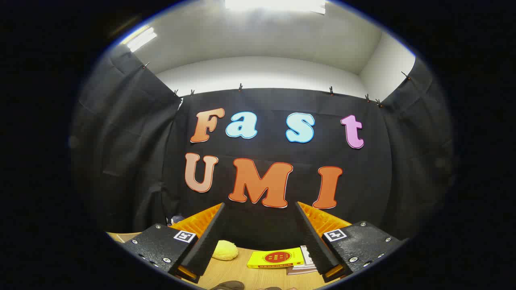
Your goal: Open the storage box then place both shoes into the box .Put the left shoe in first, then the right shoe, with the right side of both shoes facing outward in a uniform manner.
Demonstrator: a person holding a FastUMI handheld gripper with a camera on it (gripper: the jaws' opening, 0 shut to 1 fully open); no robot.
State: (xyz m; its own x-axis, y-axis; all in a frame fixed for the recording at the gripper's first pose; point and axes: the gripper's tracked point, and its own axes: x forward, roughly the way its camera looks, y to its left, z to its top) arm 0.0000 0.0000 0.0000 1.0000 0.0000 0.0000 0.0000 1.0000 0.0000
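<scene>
Ribbed and wedge-shaped, the two fingers of the gripper (260,237) are standing wide apart, holding nothing. Between them, at about 12 o'clock on the wooden table (234,274), one flat yellow box (276,258) is lying on one pale booklet (300,266); one soft, lumpy yellow object (225,250) is sitting at 11 o'clock. Just under the fingers, at 6 o'clock, one dark rounded shoe tip (229,285) is peeking in

Gripper (260,241) fingers spread apart, nothing between; pads ribbed, matt, rubber-like. Finger mounts (161,243) rough textured plastic with shiny metal screws. Table (238,274) at bottom centre: light wood grain, smooth. Booth wall (121,161) matt cloth, creased. Yellow object (225,250) soft, fuzzy. Yellow book (276,258) glossy paper cover.
</scene>
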